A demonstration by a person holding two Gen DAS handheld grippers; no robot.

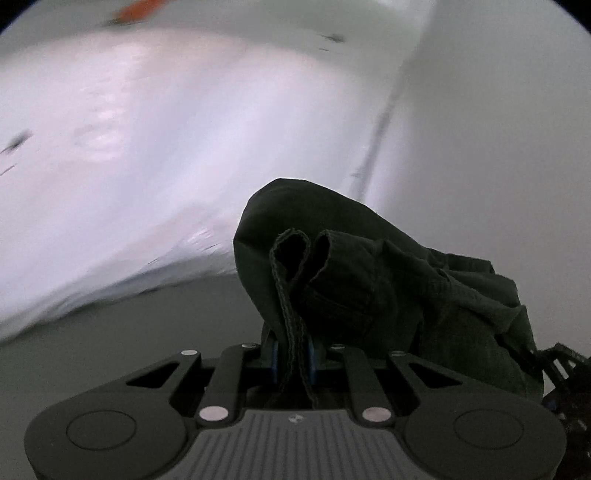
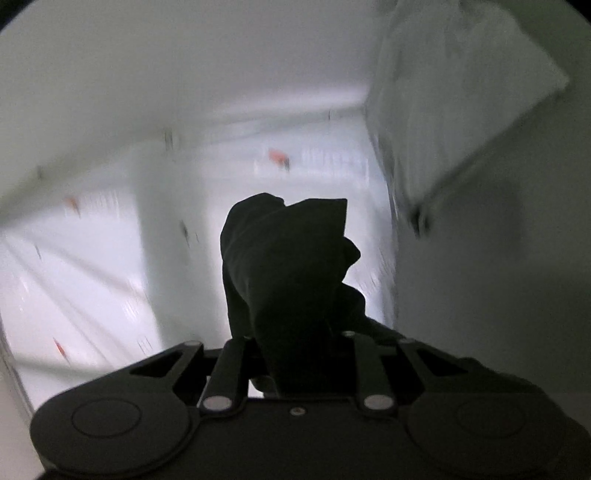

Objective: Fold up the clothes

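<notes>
The dark garment (image 1: 362,273) is off the surface (image 1: 122,158), hanging bunched between the two grippers. In the left wrist view the left gripper (image 1: 292,356) has its fingers clamped on a stitched hem, blue pads (image 1: 274,354) pressing the cloth on both sides. In the right wrist view the right gripper (image 2: 295,354) looks pinched on another bunch of the same cloth (image 2: 288,266), though the fabric hides its tips. The step seems to be carrying and spreading the garment: I would draw the two holds apart until the edge between them runs taut, then lower it flat. The surface is pale and blurred, with a small orange mark (image 1: 138,9) at its far side. White walls (image 1: 498,129) close the room, and a white pillow-like shape (image 2: 461,92) shows at upper right.
</notes>
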